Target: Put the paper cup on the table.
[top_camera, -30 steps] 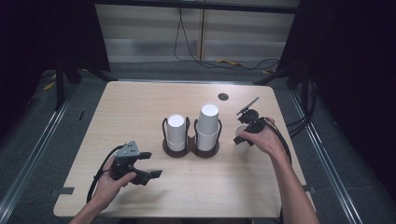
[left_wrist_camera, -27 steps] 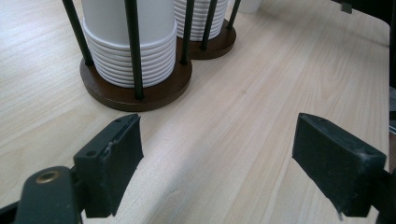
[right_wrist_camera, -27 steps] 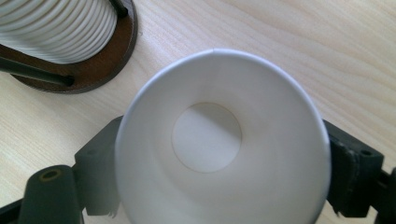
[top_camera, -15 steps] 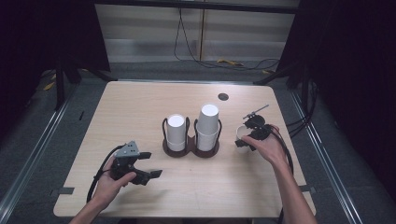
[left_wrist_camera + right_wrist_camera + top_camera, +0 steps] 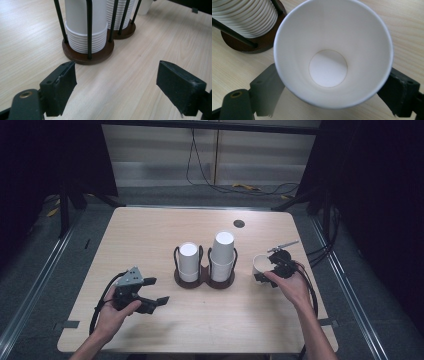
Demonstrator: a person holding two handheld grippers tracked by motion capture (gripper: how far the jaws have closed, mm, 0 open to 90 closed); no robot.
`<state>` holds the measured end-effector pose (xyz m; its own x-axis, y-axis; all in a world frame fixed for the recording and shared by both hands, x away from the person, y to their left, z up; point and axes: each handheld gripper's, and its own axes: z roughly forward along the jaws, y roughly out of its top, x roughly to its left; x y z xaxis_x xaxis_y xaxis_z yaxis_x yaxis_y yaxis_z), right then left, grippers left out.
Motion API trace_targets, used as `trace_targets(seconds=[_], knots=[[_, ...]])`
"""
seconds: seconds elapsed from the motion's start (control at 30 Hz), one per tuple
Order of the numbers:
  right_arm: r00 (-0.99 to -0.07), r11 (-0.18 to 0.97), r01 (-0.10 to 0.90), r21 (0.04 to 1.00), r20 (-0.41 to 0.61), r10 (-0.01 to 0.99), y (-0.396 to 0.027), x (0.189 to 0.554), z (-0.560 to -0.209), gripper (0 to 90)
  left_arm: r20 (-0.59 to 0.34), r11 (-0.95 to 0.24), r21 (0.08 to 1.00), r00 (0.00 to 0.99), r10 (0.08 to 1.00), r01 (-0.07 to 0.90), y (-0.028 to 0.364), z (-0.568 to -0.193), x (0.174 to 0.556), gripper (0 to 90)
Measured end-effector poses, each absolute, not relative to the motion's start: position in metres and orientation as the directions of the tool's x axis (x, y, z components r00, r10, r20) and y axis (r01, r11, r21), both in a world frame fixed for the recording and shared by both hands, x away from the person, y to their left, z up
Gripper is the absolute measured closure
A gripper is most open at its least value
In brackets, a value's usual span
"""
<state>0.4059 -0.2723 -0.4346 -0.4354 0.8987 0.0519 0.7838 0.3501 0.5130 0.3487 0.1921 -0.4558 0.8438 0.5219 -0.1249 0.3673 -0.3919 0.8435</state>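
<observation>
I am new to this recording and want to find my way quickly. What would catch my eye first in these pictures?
First, the two white cup stacks standing mouth-down in a dark wire holder at the middle of the table. Next, a single paper cup, mouth up, to the right of the holder between the jaws of the right gripper, which have just been opening. The left gripper waits open near the table's front left.

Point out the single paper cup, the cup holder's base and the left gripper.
single paper cup point(image 5: 328, 68): right gripper view, inside bottom.
cup holder's base point(image 5: 83, 56): left gripper view, front edge of the brown disc.
left gripper point(image 5: 152, 292): high view, midway between its fingertips.
</observation>
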Motion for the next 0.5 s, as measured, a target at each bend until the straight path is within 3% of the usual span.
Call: trace_targets(seconds=[0.3,0.5], knots=[[-0.416,0.309,0.760,0.572,0.063,0.907,-0.276,0.385,-0.437,14.1,-0.137,-0.373,0.843,0.826,0.548,0.387,0.202,-0.458,0.348,16.2],[-0.402,0.271,0.741,0.614,0.082,0.912,-0.279,0.370,-0.438,14.1,-0.193,-0.336,0.846,0.825,0.531,0.414,0.203,-0.461,0.347,16.2]])
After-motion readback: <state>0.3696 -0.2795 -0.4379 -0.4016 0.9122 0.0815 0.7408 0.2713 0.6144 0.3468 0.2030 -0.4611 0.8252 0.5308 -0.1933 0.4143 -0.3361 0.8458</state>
